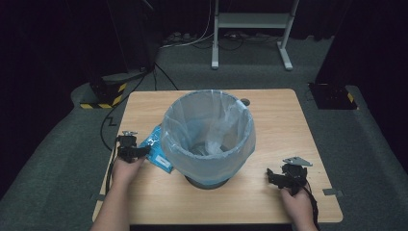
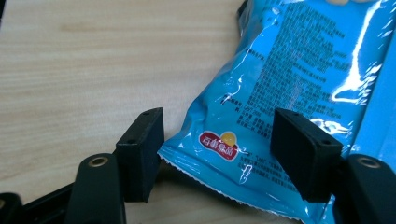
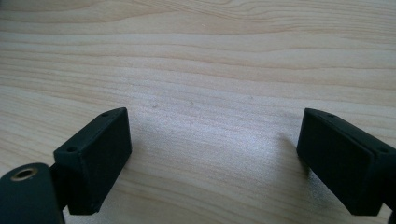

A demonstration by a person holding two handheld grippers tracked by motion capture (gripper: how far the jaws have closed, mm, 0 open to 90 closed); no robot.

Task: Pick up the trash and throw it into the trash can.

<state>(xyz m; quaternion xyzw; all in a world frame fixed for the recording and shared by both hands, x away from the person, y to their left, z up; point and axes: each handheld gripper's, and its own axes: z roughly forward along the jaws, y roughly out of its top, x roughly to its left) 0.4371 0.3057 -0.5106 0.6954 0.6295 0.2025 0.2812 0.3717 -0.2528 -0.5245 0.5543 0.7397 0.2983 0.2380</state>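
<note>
- The person's forearms and hands are seen nearest the high camera, entering from the bottom edge, one gripper held in each.
- The left gripper point(image 1: 130, 150) is placed at the near-left corner of the blue snack packet point(image 2: 299, 93); its jaws are spread wide, with the packet's crimped corner lying between them, not yet pinched.
- The blue snack packet point(image 1: 156, 149) is lying flat on the wooden table point(image 1: 288, 125), just beside the left side of the bin point(image 1: 208, 137), possibly touching its liner.
- The bin is lined with a clear bag point(image 1: 226, 122), and some pale contents are glimpsed at the bottom, too unclear to be named.
- The right gripper point(image 1: 284, 177) is held low over bare table, well apart from the bin's right side, its jaws wide apart with nothing between them.
- The work is judged to be at an early stage: the packet has been approached but not grasped. Closing, lifting and dropping it into the bin are left to be done.
</note>
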